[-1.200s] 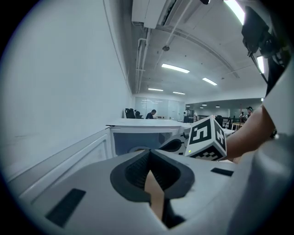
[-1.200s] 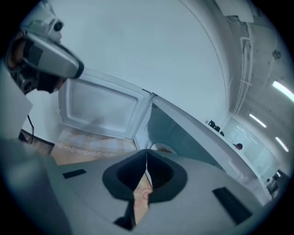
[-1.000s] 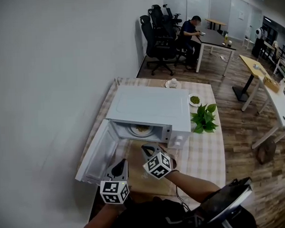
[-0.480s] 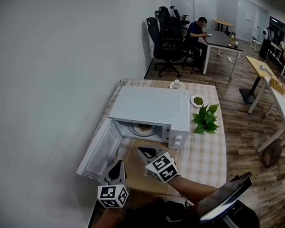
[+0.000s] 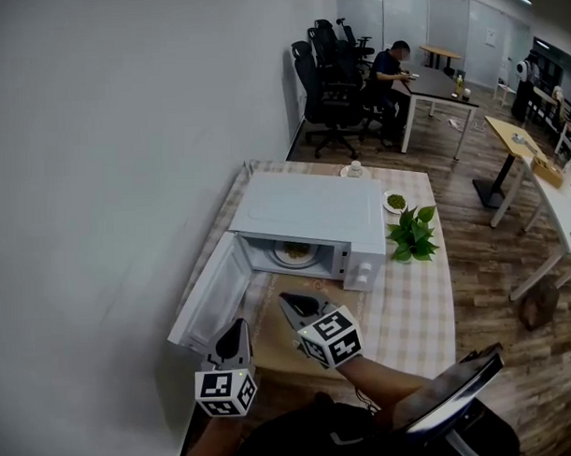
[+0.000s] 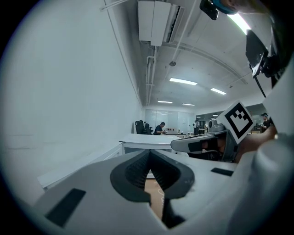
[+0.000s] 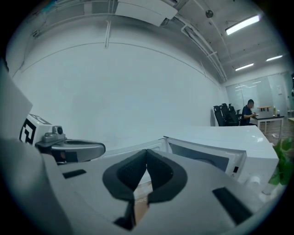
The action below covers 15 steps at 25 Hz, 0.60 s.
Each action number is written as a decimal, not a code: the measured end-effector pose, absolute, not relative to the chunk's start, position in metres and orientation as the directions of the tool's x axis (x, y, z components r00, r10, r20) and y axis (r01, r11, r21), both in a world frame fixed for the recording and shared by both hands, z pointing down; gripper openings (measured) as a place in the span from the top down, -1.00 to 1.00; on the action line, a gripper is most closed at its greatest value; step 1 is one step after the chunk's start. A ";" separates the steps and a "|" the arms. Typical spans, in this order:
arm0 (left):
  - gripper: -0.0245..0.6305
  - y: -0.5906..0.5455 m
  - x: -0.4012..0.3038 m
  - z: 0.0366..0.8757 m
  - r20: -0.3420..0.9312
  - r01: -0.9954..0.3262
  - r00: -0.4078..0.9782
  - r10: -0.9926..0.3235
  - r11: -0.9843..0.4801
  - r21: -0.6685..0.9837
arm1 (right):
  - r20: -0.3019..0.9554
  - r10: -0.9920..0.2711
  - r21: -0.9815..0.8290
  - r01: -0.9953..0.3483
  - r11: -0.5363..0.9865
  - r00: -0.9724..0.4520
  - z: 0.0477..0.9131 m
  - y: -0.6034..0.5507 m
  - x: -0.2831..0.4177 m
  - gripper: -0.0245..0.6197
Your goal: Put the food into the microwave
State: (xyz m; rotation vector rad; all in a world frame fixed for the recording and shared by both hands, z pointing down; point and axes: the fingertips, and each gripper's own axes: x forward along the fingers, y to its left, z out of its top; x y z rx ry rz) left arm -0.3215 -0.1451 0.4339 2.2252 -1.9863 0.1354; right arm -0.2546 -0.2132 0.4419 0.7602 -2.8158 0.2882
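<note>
Office room, checked table (image 5: 414, 302).
Head view: microwave (image 5: 313, 207), door (image 5: 211, 295) open, food (image 5: 294, 254) inside; placing judged done, door to shut.
Left gripper view: left gripper (image 6: 149, 155) jaws together, empty; cavity not shown.
Right gripper view: right gripper (image 7: 147, 152) jaws together, empty; cavity opening shown.

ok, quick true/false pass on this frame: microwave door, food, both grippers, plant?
1. The door of the microwave is open. True.
2. The microwave is empty. False: a plate of food sits inside.
3. The right gripper holds a plate. False: its jaws are together on nothing.
4. The left gripper is shut and empty. True.
5. In the head view, a plant stands to the right of the microwave. True.
</note>
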 end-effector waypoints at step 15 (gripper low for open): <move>0.90 -0.115 -0.361 0.425 0.167 -0.986 0.155 -0.974 -0.142 0.085 | 0.202 -0.502 -0.191 -0.537 0.822 -0.841 0.420 -0.180 -0.280 0.90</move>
